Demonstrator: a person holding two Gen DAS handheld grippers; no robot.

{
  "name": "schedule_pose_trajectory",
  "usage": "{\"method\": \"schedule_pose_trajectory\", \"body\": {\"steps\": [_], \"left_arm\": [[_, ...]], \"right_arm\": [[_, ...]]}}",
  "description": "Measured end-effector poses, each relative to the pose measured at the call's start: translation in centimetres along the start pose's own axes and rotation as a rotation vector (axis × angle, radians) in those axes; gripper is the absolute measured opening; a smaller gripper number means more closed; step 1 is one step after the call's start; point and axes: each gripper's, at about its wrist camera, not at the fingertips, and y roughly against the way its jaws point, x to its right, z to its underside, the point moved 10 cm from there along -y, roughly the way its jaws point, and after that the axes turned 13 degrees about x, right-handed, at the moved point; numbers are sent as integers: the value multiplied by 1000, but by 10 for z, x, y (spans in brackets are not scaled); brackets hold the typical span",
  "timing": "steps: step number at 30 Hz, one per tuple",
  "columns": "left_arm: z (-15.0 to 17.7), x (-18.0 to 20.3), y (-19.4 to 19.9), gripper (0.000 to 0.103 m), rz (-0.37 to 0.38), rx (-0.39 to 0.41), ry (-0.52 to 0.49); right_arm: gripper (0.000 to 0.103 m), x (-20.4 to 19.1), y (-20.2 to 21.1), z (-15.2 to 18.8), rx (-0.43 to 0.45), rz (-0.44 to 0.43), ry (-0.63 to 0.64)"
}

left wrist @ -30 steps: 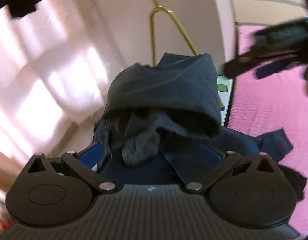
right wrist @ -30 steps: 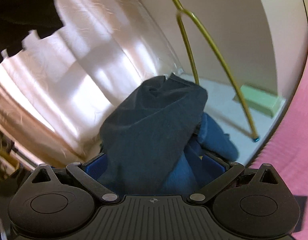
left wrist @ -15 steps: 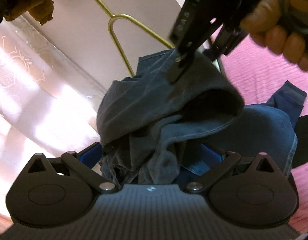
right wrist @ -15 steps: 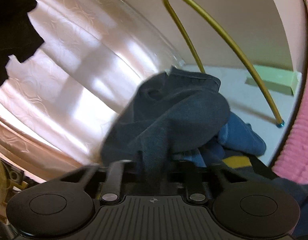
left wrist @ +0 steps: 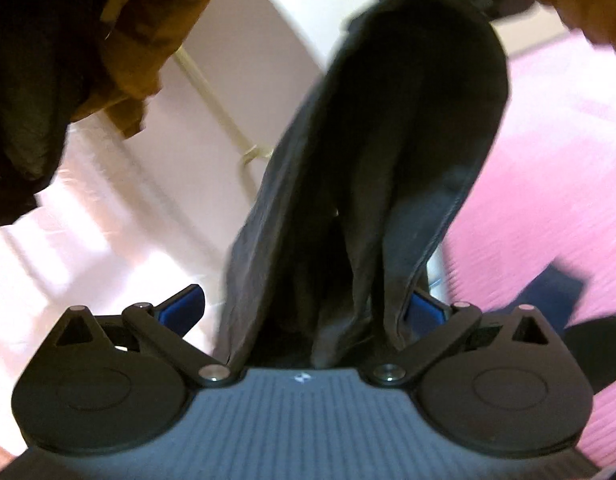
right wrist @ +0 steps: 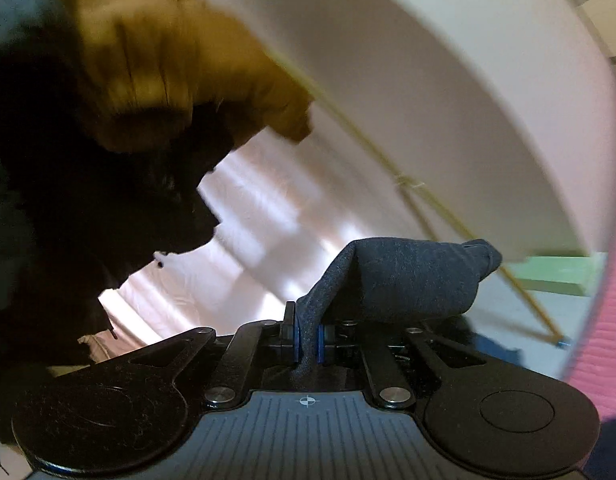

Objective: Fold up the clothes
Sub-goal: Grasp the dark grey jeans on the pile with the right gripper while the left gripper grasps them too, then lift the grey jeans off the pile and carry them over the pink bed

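Dark blue garment (left wrist: pixel 387 168): hangs stretched between both tools, its lower folds draped through the wide-spread jaws of the left gripper (left wrist: pixel 304 304), its upper end running to the right gripper (right wrist: pixel 306 340), whose blue pads (right wrist: pixel 319 342) are pressed together on a thin fold just ahead of that camera, likely to lift and straighten it for folding. Pink bedspread (left wrist: pixel 555 184): below and right of the left tool. Mustard jacket (right wrist: pixel 180 64) and gold rack rod (right wrist: pixel 427 208): ahead, up-left.
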Motion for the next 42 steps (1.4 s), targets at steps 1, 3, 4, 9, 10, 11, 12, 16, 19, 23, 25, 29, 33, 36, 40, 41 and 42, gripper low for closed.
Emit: {"method": "schedule_pose_trajectory", "body": {"steps": [1,3,4,9,10,11,12,16,19,23,25,29,33,36,40,41,42], "left_arm": [[-7,19,7,102,43,10,7],[-19,58,21,102,128,27,15],[-25,78,27,102,172,33,21],[-48,194,60,102,354,27,36],[-52,219,68,102,377,24,31],[-56,245,78,102,403,19,28],[-60,270,88,102,431,15,25],[-72,351,119,102,526,3,1],[-73,387,130,102,550,-27,-23],[-62,404,123,102,558,-88,-23],[-55,408,116,102,550,-112,-32],[-26,390,87,102,494,-165,-59],[9,364,59,102,431,-238,-34],[35,338,39,102,385,-279,-21],[70,302,13,102,323,-301,6],[80,296,7,102,308,-312,23],[91,289,2,102,292,-322,41]], "right_arm": [[6,9,27,-2,13,33,-6],[6,31,80,-5,38,101,-26],[6,42,108,-6,49,136,-37],[6,85,250,-8,95,294,-75],[6,93,278,-8,95,326,-73],[6,101,308,-7,93,358,-72],[6,110,338,-5,87,394,-66],[6,150,452,5,56,586,-48],[7,186,527,16,30,775,-64],[23,218,582,35,-92,945,37],[50,221,596,43,-143,998,112],[60,206,563,73,-225,950,206],[60,194,476,123,-395,792,358],[60,202,399,168,-524,661,494],[60,231,295,226,-641,505,681],[60,237,273,238,-657,475,719],[60,246,249,251,-672,446,763]]}}
